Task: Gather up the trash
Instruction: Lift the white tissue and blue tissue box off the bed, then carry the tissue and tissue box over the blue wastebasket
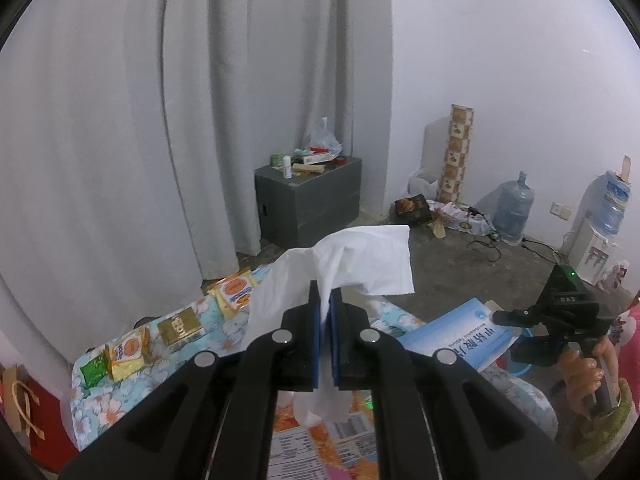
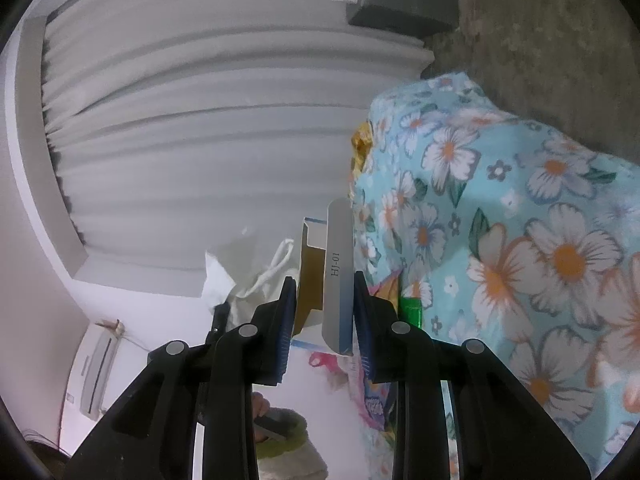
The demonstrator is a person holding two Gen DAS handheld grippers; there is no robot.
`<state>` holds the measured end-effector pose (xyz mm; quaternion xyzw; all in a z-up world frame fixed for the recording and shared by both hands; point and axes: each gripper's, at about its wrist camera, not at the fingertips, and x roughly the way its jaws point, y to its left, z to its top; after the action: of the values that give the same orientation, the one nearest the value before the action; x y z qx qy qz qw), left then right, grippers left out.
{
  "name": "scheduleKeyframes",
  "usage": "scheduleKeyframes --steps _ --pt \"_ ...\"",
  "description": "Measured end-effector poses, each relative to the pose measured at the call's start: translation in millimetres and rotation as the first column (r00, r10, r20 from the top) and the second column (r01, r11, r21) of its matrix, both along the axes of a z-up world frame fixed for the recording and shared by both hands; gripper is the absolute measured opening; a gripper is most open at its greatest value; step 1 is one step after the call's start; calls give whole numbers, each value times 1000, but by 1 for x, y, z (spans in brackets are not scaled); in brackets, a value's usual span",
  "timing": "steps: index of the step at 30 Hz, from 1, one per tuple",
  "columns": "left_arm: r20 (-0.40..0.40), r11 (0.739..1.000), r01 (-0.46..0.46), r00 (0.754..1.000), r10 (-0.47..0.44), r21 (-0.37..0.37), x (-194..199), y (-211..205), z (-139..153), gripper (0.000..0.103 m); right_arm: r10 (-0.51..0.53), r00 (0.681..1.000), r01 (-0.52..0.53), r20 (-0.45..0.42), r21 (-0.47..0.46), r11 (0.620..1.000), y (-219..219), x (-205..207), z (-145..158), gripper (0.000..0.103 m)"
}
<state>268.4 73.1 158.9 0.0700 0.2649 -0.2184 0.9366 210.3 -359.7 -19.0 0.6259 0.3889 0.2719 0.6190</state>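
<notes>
My left gripper is shut on a crumpled white tissue, which fans out above the pads and hangs below them, over the table with its floral cloth. My right gripper is rolled on its side and shut on a flattened blue-and-white carton with one end flap open. In the left wrist view that carton sticks out of the right gripper at the table's right edge, with a hand on the grip. The tissue and the left gripper show to the left in the right wrist view.
Snack packets and a gold box lie along the table's far edge. Printed wrappers lie under my left gripper. A grey cabinet with clutter stands by the curtain. Water jugs and a dispenser stand at the right wall.
</notes>
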Motion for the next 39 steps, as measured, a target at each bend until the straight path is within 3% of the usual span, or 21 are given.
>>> scheduleKeyframes --steps 13,22,27,34,39 --pt "-59 985 164 984 -166 -46 -7 -81 -10 4 -110 994 110 18 -6 994 -51 -32 0 26" --pt "-120 944 325 937 -329 -51 -7 -186 -24 4 -248 969 248 -10 -5 969 -123 -71 -18 25" --pt "-142 926 373 915 -377 -56 -6 -220 -30 4 -313 949 313 -32 -9 950 -156 -94 -29 26" --pt "-156 934 355 922 -355 -31 -16 -205 -39 4 -337 941 337 -25 9 941 -175 -116 -29 25" --pt "-120 952 298 950 -288 76 -47 -156 -41 4 -312 950 312 -21 22 950 -173 -119 -29 25"
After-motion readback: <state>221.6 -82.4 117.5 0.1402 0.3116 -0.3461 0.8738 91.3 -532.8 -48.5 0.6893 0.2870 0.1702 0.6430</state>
